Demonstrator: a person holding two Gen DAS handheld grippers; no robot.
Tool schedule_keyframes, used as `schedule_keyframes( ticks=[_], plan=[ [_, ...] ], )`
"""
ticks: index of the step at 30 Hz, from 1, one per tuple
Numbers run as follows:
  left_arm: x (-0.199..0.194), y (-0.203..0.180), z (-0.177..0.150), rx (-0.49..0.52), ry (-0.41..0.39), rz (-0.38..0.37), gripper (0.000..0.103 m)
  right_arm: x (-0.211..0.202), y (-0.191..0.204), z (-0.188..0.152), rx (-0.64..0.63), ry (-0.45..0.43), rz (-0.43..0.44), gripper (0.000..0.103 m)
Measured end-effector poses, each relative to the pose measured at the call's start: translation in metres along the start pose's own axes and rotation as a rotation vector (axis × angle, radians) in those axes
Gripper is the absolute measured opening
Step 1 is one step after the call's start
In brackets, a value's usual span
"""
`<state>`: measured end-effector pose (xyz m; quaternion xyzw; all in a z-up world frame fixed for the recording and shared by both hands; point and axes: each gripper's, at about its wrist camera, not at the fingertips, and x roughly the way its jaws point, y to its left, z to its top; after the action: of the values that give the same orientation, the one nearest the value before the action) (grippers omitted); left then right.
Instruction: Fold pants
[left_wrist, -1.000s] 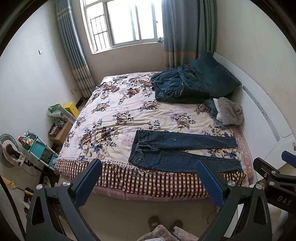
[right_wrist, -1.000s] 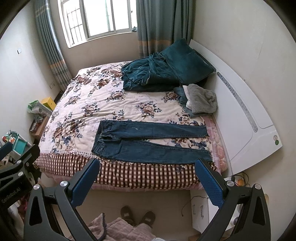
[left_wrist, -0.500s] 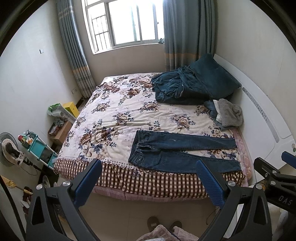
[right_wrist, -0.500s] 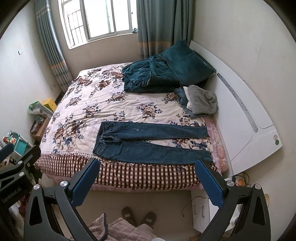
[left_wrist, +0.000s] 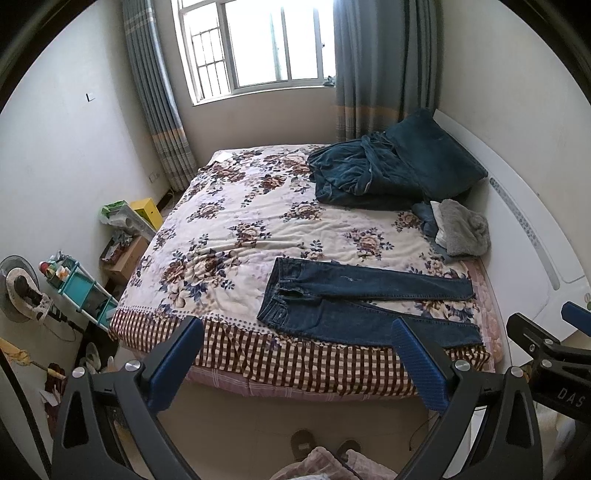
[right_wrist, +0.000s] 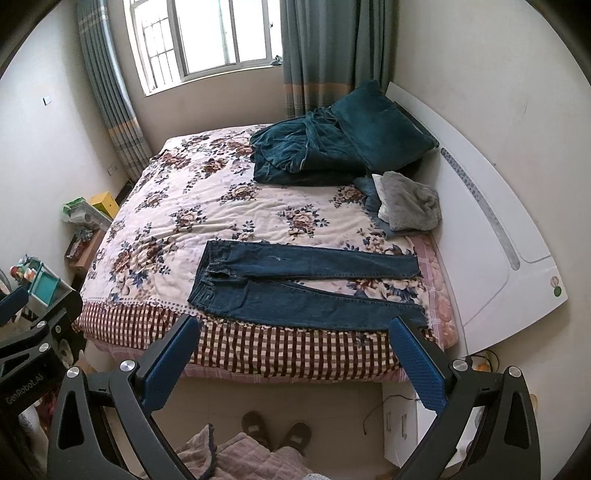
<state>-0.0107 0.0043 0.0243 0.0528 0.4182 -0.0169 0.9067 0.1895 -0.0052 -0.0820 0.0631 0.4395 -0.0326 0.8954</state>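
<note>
Dark blue jeans (left_wrist: 354, 299) lie flat on the floral bedspread (left_wrist: 240, 236) near the bed's front edge, waistband to the left, both legs spread apart and pointing right. They also show in the right wrist view (right_wrist: 295, 284). My left gripper (left_wrist: 295, 354) is open and empty, held high above the floor in front of the bed, well short of the jeans. My right gripper (right_wrist: 291, 350) is open and empty at the same distance. Each gripper's body shows at the edge of the other's view.
A dark teal blanket and pillow (left_wrist: 391, 166) are piled at the bed's far right. A grey garment (left_wrist: 458, 229) lies by the white headboard (left_wrist: 517, 221). A teal shelf cart (left_wrist: 81, 288) and boxes stand left of the bed. Slippers (right_wrist: 273, 432) show below.
Both views have shifted slightly; the bed and jeans sit a little higher in frame. The jeans have not moved and both grippers stay open.
</note>
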Motion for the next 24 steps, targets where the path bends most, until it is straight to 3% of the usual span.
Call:
schedule_keyframes(
  ticks=[6,10,19,24],
  plan=[
    [0.016,-0.01,-0.005,-0.032,-0.01,0.006,0.103,0.017,-0.021,0.003,0.04,-0.02,0.001,0.103],
    [0.046,-0.023,-0.005,-0.042,-0.003,0.053,0.103,0.043,-0.04,0.006,0.076,-0.026,-0.004,0.103],
    [0.121,-0.052,-0.001,-0.041,0.037,0.086,0.103,0.141,-0.078,0.019,0.122,0.008,-0.073,0.103],
    [0.18,-0.072,0.018,-0.005,0.097,0.049,0.103,0.21,-0.094,0.037,0.152,0.063,-0.105,0.103]
  ],
)
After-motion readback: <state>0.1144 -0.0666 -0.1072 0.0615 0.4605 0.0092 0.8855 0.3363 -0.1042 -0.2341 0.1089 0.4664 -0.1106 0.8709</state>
